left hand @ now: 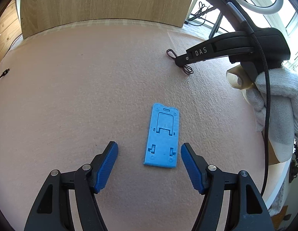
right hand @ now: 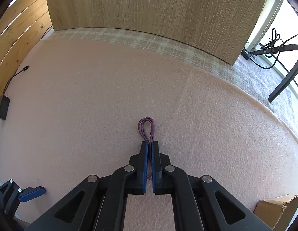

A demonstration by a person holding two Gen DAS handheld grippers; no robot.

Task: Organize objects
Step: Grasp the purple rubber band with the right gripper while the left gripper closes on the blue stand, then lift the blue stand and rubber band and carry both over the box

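Note:
A flat blue plastic phone stand (left hand: 162,137) lies on the pink felt surface (left hand: 81,96). My left gripper (left hand: 149,149) hovers over its near end, open, with the stand just ahead of and between the blue pads, untouched. In the right wrist view my right gripper (right hand: 150,144) is shut on a coiled purple cord (right hand: 146,128); its loop sticks out beyond the fingertips and lies on the felt. The left wrist view shows the right gripper (left hand: 179,61) from the side, tips down on the cord (left hand: 171,53), held by a white-gloved hand (left hand: 274,96).
A wooden panel (right hand: 149,9) stands upright at the far edge of the felt. A black cable with a plug (right hand: 23,69) and a small black box (right hand: 3,106) lie at the left. A cardboard box corner (right hand: 277,209) sits at lower right. A ring light (left hand: 264,0) stands at the right.

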